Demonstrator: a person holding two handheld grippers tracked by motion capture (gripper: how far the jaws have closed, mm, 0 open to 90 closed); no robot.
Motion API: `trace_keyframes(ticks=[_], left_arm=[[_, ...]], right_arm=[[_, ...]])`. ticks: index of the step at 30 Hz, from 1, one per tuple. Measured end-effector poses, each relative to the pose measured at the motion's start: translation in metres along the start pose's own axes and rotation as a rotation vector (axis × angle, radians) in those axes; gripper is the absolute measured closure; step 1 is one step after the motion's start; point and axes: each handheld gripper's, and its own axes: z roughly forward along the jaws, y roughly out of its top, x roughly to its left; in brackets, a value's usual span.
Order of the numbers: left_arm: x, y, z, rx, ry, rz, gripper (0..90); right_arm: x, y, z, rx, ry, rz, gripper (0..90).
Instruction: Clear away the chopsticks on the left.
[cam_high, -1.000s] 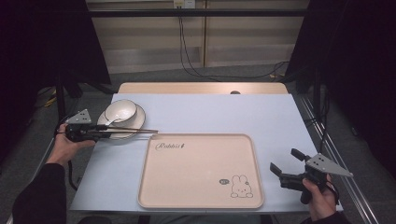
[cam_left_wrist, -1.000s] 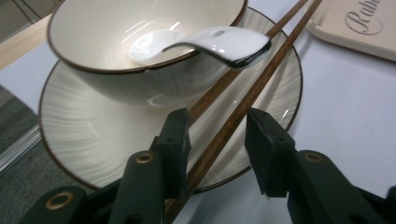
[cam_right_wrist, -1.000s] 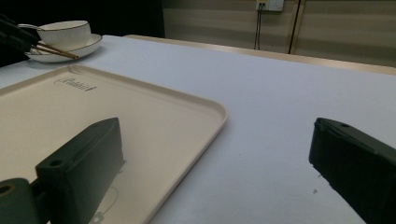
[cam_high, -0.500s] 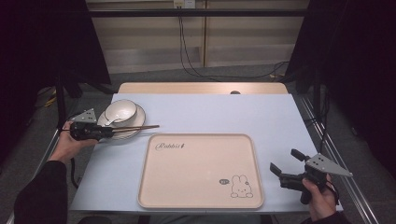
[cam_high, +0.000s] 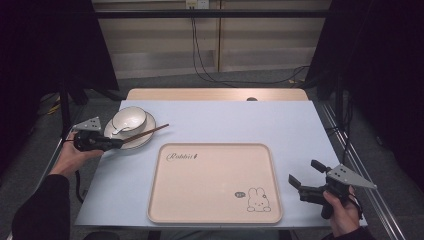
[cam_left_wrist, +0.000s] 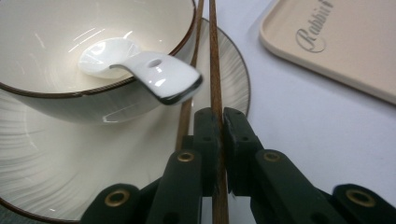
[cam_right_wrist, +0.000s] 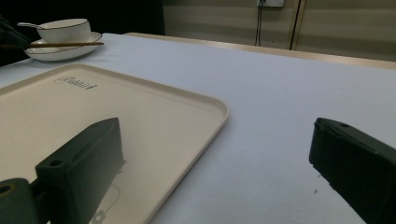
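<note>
A white bowl (cam_high: 129, 119) with a dark rim stands on a white saucer (cam_high: 146, 136) at the table's left. A white ceramic spoon (cam_left_wrist: 140, 70) rests in the bowl with its handle over the rim. My left gripper (cam_high: 118, 143) (cam_left_wrist: 221, 116) is shut on a pair of brown chopsticks (cam_high: 147, 133) (cam_left_wrist: 214, 60). They slant across the saucer beside the bowl, and one stick is clearly pinched between the jaws. My right gripper (cam_high: 304, 172) (cam_right_wrist: 217, 135) is held open at the table's front right, just off the tray's corner, with nothing between its jaws.
A large beige tray (cam_high: 215, 200) (cam_right_wrist: 154, 116) with a rabbit drawing and "Rabbit" lettering lies bare at the front middle. The pale blue tabletop (cam_high: 240, 120) spreads behind it. Dark curtains and cables stand beyond the far edge.
The chopsticks' far ends have swung up and away from a level line across the saucer. The left hand has rolled slightly. The right gripper has stayed put.
</note>
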Motion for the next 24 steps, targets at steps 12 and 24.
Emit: trace_keyframes(ticks=[12,24], left_arm=[[-0.024,0.010,-0.012,-0.053,-0.054,-0.078,84.5],[-0.067,0.022,-0.013,-0.076,-0.067,-0.192,84.4]], right_arm=[[0.000,0.000,0.000,0.000,0.002,0.005,2.5],[0.000,0.000,0.000,-0.007,0.004,0.002,2.5]])
